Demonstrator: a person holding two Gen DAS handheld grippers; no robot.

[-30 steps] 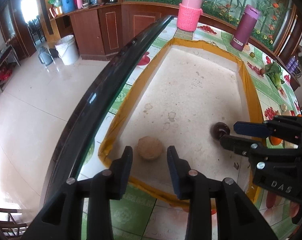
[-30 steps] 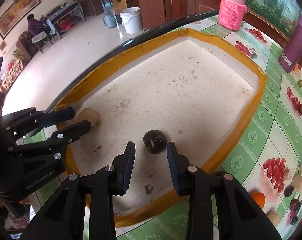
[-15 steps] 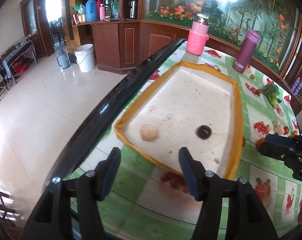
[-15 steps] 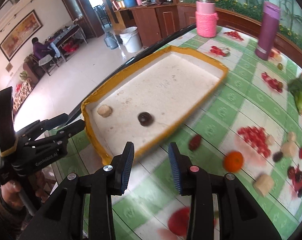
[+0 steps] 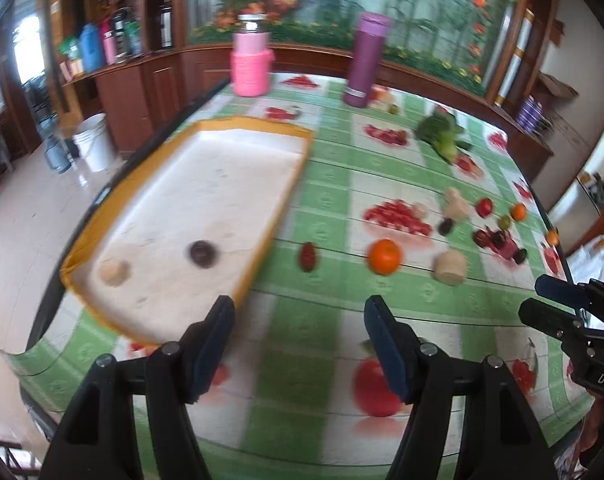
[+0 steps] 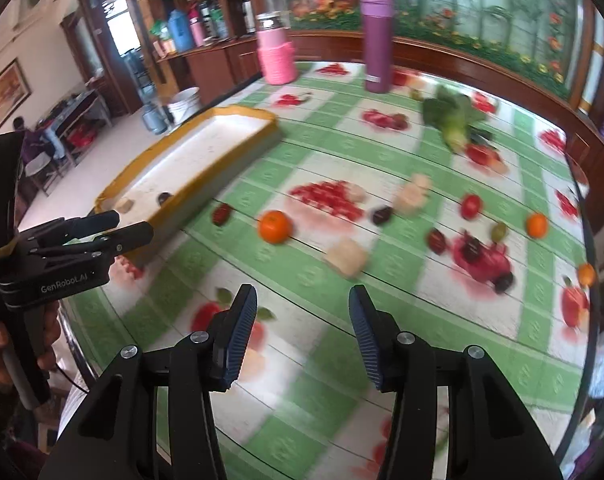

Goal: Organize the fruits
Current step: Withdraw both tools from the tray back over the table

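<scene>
Jaws of both grippers opening, empty; round orange tangerine (image 6: pixel 275 226) ahead-left of right gripper (image 6: pixel 302 336), ahead-right of left gripper (image 5: pixel 298 344); pale tan block (image 6: pixel 347 257) nearer right.

A long dark wooden cabinet (image 5: pixel 142 80) curves behind the worktop (image 5: pixel 334 184), which wears a green-and-white checked cloth printed with fruit. Above the cabinet runs a mural of flowers and green stalks (image 5: pixel 422 12). Bottles and flasks (image 5: pixel 102 44) crowd the cabinet's left end. Below them a white bucket (image 5: pixel 92 142) stands on the pale glossy tiled floor (image 5: pixel 18 220). Left of the cabinet, daylight glares through a doorway (image 5: pixel 24 50).
</scene>
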